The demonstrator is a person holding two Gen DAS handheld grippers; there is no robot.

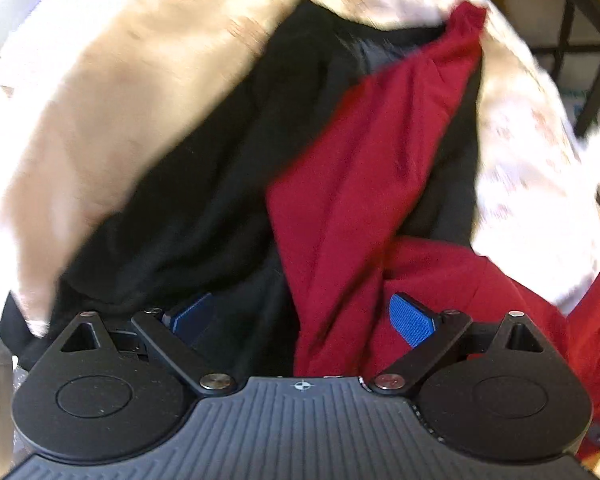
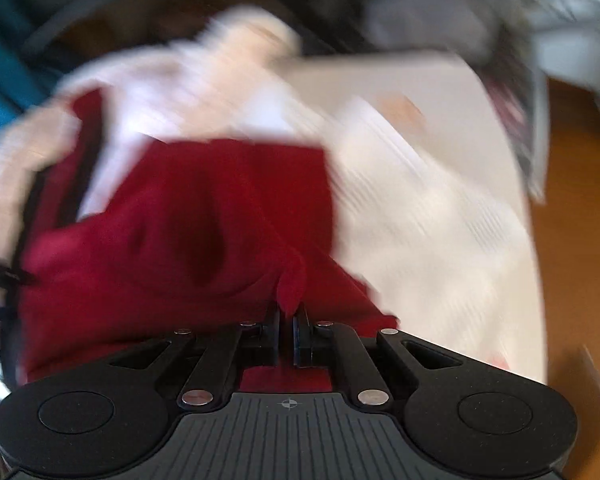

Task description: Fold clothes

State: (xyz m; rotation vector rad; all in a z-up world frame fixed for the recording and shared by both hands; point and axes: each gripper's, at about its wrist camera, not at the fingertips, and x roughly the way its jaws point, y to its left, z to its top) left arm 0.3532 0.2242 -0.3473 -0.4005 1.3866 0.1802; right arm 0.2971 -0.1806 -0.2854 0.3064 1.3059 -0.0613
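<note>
Two garments lie tangled on the pale cloth-covered surface (image 1: 100,92): a red garment (image 1: 360,184) draped across a black garment (image 1: 204,200), both heaped directly under the grippers. The right gripper (image 2: 287,322) has its jaws pinched nearly together on a small fold of the red fabric, with a tongue of cloth poking up between the pads. The left gripper (image 1: 300,316) hangs over the pile with its jaws spread wide; red and black fabric sit between the blue pads (image 1: 412,318), but nothing is pressed. The step in hand looks like separating the red piece from the heap so it can be spread flat. To do that well, the right grip should hold a real edge, a hem or a shoulder seam, not a bunch from the middle, because a mid-panel pinch will lift a lump. The left jaws should close on red cloth only; the black layer lies so close that taking both is the obvious risk. Once both hold, lifting and drawing apart evenly should let the black piece drop away. The right view is heavily blurred, so how deep the pinch sits cannot be judged.
</note>
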